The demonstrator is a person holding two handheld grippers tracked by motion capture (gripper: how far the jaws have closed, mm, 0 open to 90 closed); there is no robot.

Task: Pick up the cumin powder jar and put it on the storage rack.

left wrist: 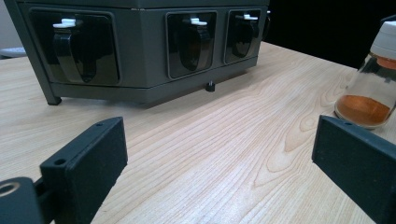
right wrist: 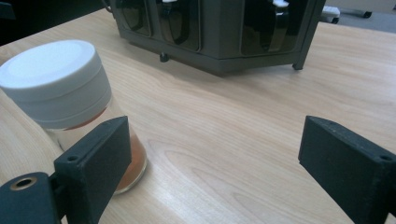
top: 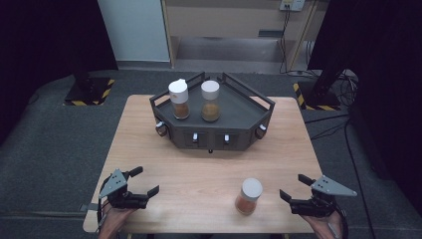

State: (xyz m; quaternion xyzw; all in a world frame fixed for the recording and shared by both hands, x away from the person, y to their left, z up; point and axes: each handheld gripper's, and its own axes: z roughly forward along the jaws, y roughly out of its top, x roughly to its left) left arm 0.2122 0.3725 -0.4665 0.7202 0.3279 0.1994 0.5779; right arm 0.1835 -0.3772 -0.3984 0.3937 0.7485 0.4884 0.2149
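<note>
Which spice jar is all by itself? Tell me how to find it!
Start at the wooden table with the dark rack at its far side. Come toward the near edge, where a jar stands between the two tongs, closer to the right tongs. It stands alone on bare wood, while the other two jars sit on the rack.
</note>
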